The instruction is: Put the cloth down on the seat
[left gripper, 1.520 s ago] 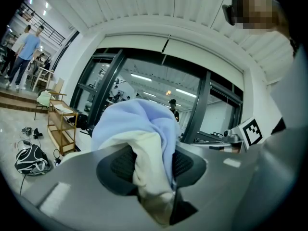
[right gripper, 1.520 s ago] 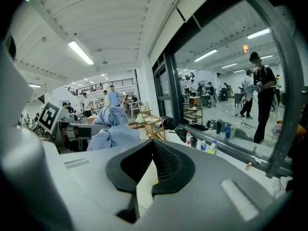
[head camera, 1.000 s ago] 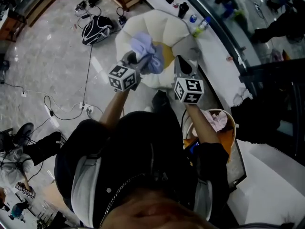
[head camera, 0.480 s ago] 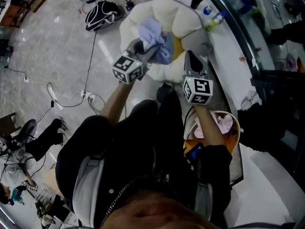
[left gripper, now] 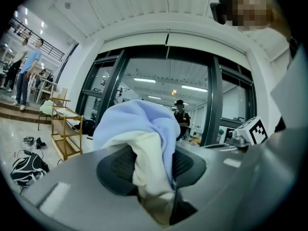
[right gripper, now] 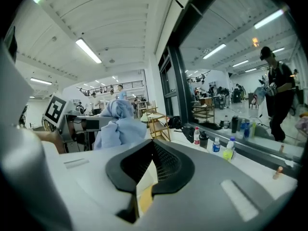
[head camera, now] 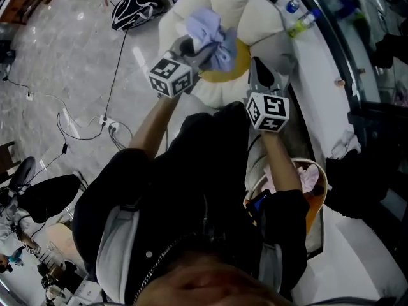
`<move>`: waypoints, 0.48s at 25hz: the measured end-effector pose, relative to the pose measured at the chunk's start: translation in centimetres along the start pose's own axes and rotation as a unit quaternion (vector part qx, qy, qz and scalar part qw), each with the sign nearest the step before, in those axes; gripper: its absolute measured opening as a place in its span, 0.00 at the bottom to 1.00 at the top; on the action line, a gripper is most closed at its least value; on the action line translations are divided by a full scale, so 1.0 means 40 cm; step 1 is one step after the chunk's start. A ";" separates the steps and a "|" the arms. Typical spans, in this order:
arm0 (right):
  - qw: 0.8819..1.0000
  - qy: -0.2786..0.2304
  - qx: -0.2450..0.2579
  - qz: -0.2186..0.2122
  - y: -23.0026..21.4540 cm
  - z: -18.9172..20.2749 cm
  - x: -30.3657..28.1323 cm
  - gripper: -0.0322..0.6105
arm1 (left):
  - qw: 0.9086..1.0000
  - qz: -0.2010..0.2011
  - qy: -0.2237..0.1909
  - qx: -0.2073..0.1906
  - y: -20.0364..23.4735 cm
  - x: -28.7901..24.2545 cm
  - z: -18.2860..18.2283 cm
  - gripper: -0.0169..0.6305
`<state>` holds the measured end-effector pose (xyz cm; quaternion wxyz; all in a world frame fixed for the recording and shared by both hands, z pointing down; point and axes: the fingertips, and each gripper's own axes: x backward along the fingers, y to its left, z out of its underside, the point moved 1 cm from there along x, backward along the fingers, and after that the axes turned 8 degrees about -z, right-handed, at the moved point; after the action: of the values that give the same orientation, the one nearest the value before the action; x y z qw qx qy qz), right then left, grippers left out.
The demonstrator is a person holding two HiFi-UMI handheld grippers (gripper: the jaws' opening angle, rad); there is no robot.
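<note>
A light-blue cloth (head camera: pixel 210 32) hangs bunched from my left gripper (head camera: pixel 195 47), which is shut on it above the cream padded seat (head camera: pixel 255 13) and its yellow cushion (head camera: pixel 237 64). In the left gripper view the cloth (left gripper: pixel 140 129) fills the gap between the dark pads (left gripper: pixel 115 167), and its folds hide the fingertips. My right gripper (head camera: pixel 257 65) hovers to the right over the seat's near edge, shut and with nothing in it. Its pads (right gripper: pixel 168 165) meet at the tips, and the cloth (right gripper: pixel 118 123) shows to its left.
A black backpack (head camera: pixel 134 14) and cables (head camera: pixel 83 126) lie on the floor to the left. A white counter (head camera: pixel 331 75) with bottles (head camera: pixel 303 21) runs along the right. A round basket (head camera: pixel 317 199) with pink fabric sits by my right elbow. A wooden shelf (left gripper: pixel 67 134) stands beyond.
Both grippers have moved forward over the seat, and the left one still grips the cloth. More of the yellow cushion shows now.
</note>
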<state>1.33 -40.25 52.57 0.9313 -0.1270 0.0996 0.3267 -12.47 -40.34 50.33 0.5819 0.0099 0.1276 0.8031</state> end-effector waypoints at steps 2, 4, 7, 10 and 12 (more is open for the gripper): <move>1.000 -0.005 0.003 -0.004 -0.015 0.041 -0.024 0.05 | 1.000 -0.004 -0.002 0.000 0.028 -0.018 0.056 0.28; 1.000 -0.007 0.008 -0.007 -0.032 0.080 -0.049 0.05 | 1.000 -0.007 -0.004 -0.003 0.054 -0.037 0.111 0.28; 1.000 -0.011 0.023 -0.017 -0.061 0.137 -0.082 0.05 | 1.000 -0.008 -0.006 -0.008 0.087 -0.068 0.193 0.28; 0.999 -0.019 0.027 -0.020 -0.101 0.195 -0.105 0.05 | 1.000 -0.008 -0.010 -0.011 0.110 -0.099 0.276 0.28; 0.999 -0.026 0.025 -0.017 -0.121 0.232 -0.121 0.05 | 1.000 -0.009 -0.014 -0.013 0.128 -0.113 0.324 0.28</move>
<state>1.62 -43.94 63.50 0.9418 -0.0967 0.0816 0.3114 -13.65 -43.54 64.58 0.5908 0.0127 0.1089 0.7994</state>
